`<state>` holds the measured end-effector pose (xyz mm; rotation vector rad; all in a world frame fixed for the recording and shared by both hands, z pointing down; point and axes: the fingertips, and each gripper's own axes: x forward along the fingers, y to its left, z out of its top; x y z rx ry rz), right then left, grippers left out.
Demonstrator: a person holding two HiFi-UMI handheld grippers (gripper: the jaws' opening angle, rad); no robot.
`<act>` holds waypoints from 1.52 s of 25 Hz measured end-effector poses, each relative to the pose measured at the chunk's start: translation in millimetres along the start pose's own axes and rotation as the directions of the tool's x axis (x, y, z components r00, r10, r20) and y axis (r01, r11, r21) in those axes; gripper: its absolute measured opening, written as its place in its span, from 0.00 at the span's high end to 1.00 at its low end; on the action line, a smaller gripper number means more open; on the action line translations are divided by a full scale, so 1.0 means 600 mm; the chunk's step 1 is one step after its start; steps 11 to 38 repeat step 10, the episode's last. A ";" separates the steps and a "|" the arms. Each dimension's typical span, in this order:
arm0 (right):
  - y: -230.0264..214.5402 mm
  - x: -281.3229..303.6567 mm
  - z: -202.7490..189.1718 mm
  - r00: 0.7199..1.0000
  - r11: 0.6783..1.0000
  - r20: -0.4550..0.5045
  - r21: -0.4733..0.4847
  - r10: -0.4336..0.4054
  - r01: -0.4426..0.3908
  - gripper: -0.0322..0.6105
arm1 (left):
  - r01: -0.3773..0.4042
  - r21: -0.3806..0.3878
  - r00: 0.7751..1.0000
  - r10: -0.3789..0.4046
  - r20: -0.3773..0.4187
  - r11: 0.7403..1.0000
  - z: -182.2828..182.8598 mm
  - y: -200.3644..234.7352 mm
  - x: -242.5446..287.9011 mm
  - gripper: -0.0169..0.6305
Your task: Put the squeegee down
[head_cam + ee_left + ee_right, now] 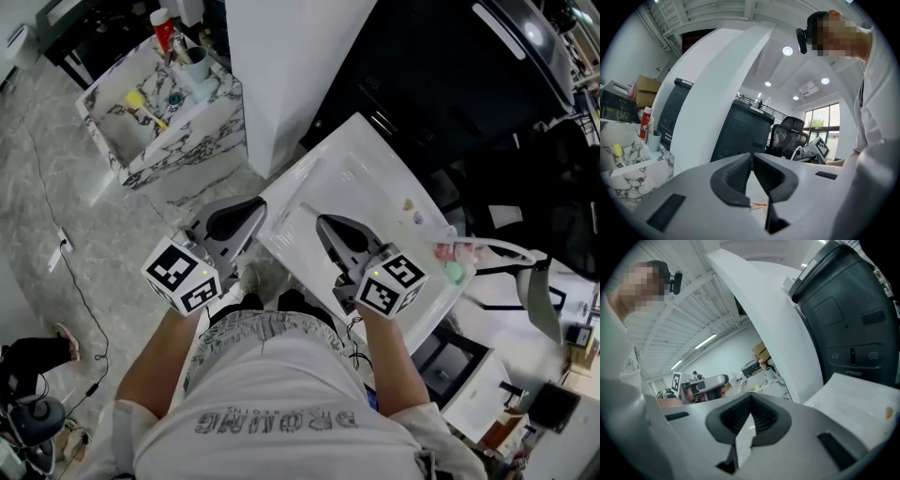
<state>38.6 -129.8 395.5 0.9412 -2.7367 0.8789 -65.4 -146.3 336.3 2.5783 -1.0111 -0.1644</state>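
My left gripper (236,221) (751,157) is shut and holds nothing; it hovers just off the near left edge of the white tabletop (375,169). Over the tabletop's near part my right gripper (330,231) (750,399) is also shut and empty. A white-handled tool with a grey blade (536,292), which looks like the squeegee, lies past the tabletop's right edge, apart from both grippers. Pink and green items (454,262) sit beside its handle. In neither gripper view does the squeegee show.
A marble-patterned box (192,141) at the upper left holds a yellow brush (142,103), a cup of tools (195,66) and a red bottle (162,28). A white pillar (281,66) and a dark cabinet (450,84) stand behind the tabletop. Small stains (410,206) mark the tabletop.
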 end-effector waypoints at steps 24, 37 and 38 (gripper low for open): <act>0.000 -0.007 0.005 1.000 1.000 0.000 -0.012 0.001 -0.001 0.94 | -0.010 -0.007 1.000 0.010 0.003 1.000 0.001 -0.004 0.002 0.92; 0.000 -0.007 0.005 1.000 1.000 0.000 -0.012 0.001 -0.001 0.94 | -0.010 -0.007 1.000 0.010 0.003 1.000 0.001 -0.004 0.002 0.92; 0.000 -0.007 0.005 1.000 1.000 0.000 -0.012 0.001 -0.001 0.94 | -0.010 -0.007 1.000 0.010 0.003 1.000 0.001 -0.004 0.002 0.92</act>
